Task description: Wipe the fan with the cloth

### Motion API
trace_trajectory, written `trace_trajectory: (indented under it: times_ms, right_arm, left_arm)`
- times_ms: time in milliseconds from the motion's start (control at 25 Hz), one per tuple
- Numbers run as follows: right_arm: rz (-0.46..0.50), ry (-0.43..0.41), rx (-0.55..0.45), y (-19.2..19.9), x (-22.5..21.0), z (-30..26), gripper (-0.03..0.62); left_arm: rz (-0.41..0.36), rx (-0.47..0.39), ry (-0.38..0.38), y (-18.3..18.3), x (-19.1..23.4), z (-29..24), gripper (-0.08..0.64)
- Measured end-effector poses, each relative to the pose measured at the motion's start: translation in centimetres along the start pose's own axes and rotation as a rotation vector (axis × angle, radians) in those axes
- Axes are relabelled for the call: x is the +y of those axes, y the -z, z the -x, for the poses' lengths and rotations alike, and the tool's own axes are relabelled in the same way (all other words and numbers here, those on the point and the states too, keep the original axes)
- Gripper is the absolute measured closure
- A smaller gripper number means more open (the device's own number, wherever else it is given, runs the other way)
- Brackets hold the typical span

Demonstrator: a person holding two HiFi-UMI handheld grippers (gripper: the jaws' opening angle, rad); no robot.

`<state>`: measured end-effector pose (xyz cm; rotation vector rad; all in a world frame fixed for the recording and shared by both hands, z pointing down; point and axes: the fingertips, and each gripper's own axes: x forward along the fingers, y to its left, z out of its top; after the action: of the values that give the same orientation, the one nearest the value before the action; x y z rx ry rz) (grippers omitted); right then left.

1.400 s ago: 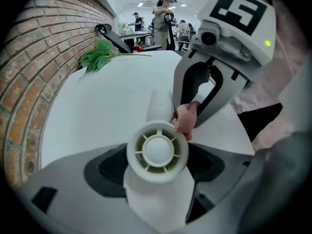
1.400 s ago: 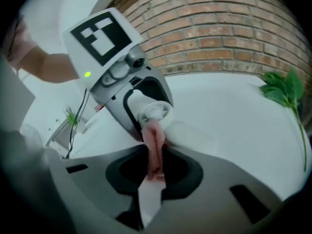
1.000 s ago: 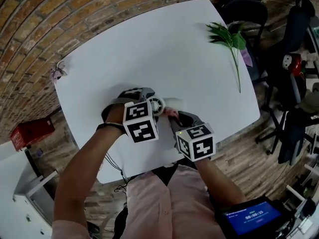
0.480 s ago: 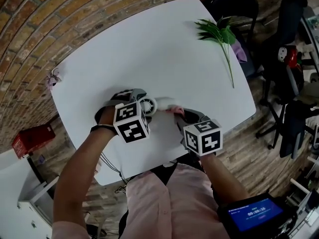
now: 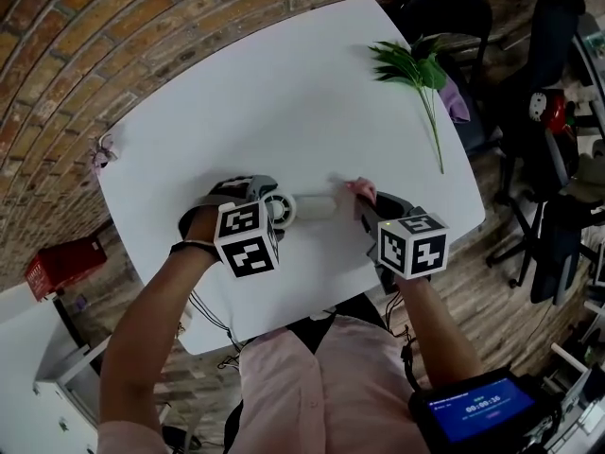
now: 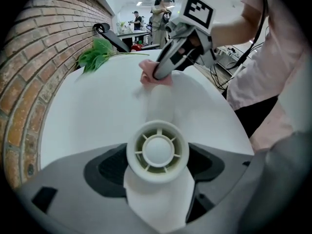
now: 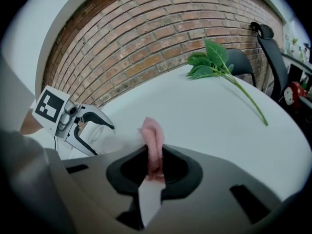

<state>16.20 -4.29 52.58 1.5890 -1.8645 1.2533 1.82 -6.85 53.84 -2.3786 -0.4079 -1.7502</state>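
Head view: both grippers sit low over the near half of a white table (image 5: 284, 93), and a green leafy sprig (image 5: 423, 69) lies well apart at the far right.
Left tool: the left gripper (image 6: 157, 172) is closed on a small white plastic handheld fan (image 6: 157, 152). Its dark pads press in from both sides just below the round, ribbed head.
Right tool: the right gripper (image 7: 152, 172) has its jaws nipped together on a folded pink fleecy cloth (image 7: 151, 135). A fold of the cloth stands up past the tips.
Fan position: it lies low over the table between the two tools, with the head at the left gripper.
Long axis: the pale body runs from the head straight out toward the right gripper, roughly left to right across the person.
Cloth to fan: the cloth sits at the far end of the body, just beside it. Whether they touch cannot be told, as white blends into white there.
Step in hand: probably a stroke along the body, with the left tool only steadying.
Coming move: the right hand is the free one, so it would likely draw the cloth leftward along that axis toward the head.
Risk: the grip near the head may let the free end swing under sideways pressure.
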Motion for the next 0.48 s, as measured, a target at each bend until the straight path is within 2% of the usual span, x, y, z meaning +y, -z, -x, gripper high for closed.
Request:
trace_trajectory:
  times_ms: [160, 320, 400, 480]
  right_arm:
    - [0.045, -0.017, 0.002, -0.7, -0.5, 0.2, 0.537]
    - [0.126, -0.094, 0.009, -2.4, 0.2, -0.2, 0.537]
    - [0.232, -0.143, 0.034, -2.7, 1.5, -0.8, 0.536]
    - [0.393, -0.189, 0.077, -2.4, 3.3, -1.7, 0.535]
  left_arm:
    - [-0.080, 0.025, 0.030, 0.4, -0.7, 0.0, 0.187]
    - [-0.224, 0.073, 0.072, -0.3, -0.6, 0.0, 0.187]
    - [-0.297, 0.100, 0.090, -0.6, -0.7, -0.2, 0.187]
    - [-0.361, 0.125, 0.102, -0.7, -0.8, -0.4, 0.187]
